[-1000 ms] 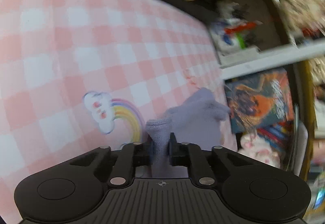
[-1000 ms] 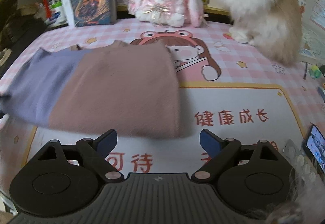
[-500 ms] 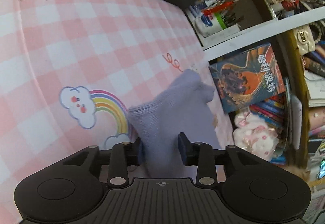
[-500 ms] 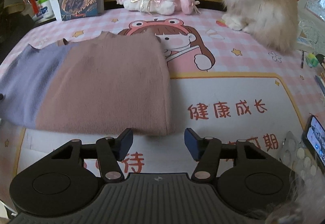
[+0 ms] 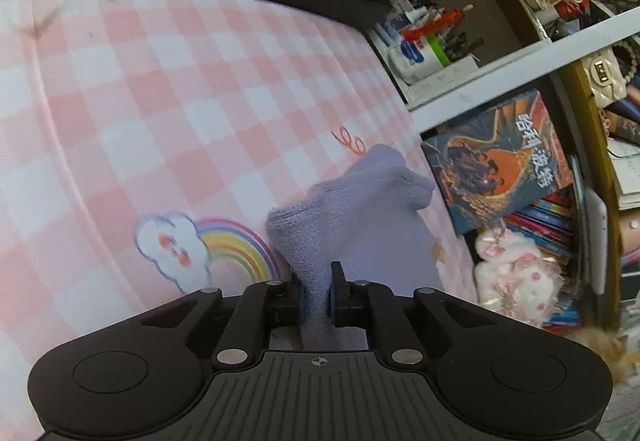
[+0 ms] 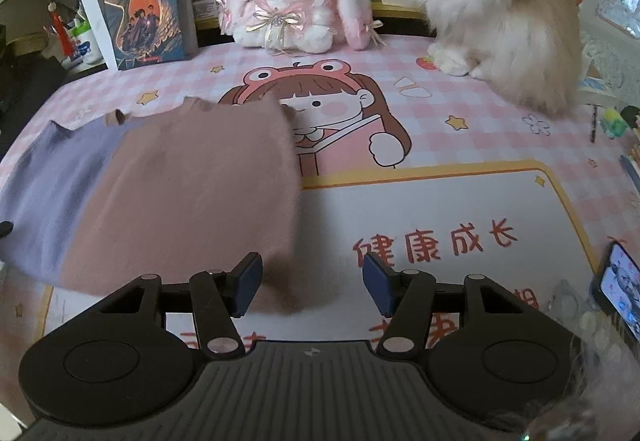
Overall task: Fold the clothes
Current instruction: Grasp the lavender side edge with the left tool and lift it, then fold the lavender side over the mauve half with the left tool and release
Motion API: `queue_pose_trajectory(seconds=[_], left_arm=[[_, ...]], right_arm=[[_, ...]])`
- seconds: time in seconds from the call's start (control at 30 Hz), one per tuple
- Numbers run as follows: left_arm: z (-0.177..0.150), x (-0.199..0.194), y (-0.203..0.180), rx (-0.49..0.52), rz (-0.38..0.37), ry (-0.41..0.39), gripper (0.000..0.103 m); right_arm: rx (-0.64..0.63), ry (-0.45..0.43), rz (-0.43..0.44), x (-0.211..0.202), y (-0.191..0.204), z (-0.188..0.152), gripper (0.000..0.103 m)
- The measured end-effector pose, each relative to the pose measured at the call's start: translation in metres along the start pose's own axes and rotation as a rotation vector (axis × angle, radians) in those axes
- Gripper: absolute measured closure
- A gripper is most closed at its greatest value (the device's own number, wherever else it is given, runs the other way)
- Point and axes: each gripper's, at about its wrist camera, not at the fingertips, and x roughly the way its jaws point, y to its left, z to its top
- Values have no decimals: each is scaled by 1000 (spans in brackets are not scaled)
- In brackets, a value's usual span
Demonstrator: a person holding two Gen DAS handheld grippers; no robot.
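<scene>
A knit sweater (image 6: pixel 192 193), dusty pink with a lilac part (image 6: pixel 60 193) on its left, lies folded on the pink checked mat (image 6: pixel 460 201). In the left wrist view my left gripper (image 5: pixel 317 297) is shut on a bunched fold of the lilac fabric (image 5: pixel 360 225), lifted off the mat (image 5: pixel 160 101). My right gripper (image 6: pixel 312 283) stands open just in front of the sweater's near right corner, with its left fingertip (image 6: pixel 248 281) over the pink edge and nothing between the fingers.
A fluffy cat (image 6: pixel 492 9) sits at the back right of the mat. A plush bunny (image 6: pixel 296 5) and an upright book (image 6: pixel 148 1) stand along the back edge before bookshelves. A phone (image 6: pixel 618 289) lies at the right. Bottles and clutter (image 5: pixel 424 49) fill the left shelf.
My left gripper opened wider half a second ago and has closed again on the lilac fabric. My right gripper has opened wider and drawn closer to the sweater's near corner.
</scene>
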Motion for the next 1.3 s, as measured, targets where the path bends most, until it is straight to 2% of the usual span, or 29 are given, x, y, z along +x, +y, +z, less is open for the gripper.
queue_pose_trajectory(seconds=[0.37,0.53,0.7,0.87,0.97,1.07,1.13,1.23,1.3], left_arm=[[-11,0,-14,78,93,-59,94],[-18,-7,-35,115,144,-115,94],[-30,-26,-74,221,115,-181,95],[-57,-51,-136,354,41,-242,96],[-93,-65,-190,549,8,-263,95],[-158,-65,-239,872,3,-215,94],[-203,-44,-244,1041,65,-106,87],[-269,-6,-245,1269,180,85,82],[-291,9,-240,1342,244,134,73]], right_arm=[[-116,25,177,33,-5,29,52],[-154,69,279,50,-14,32,67],[-184,78,370,55,-22,33,78],[-211,83,443,59,-28,36,81],[-218,90,474,62,-33,37,81],[-224,97,500,65,-37,39,81],[-220,104,515,66,-40,40,81],[-194,126,546,68,-47,43,79],[-170,144,570,68,-54,46,74]])
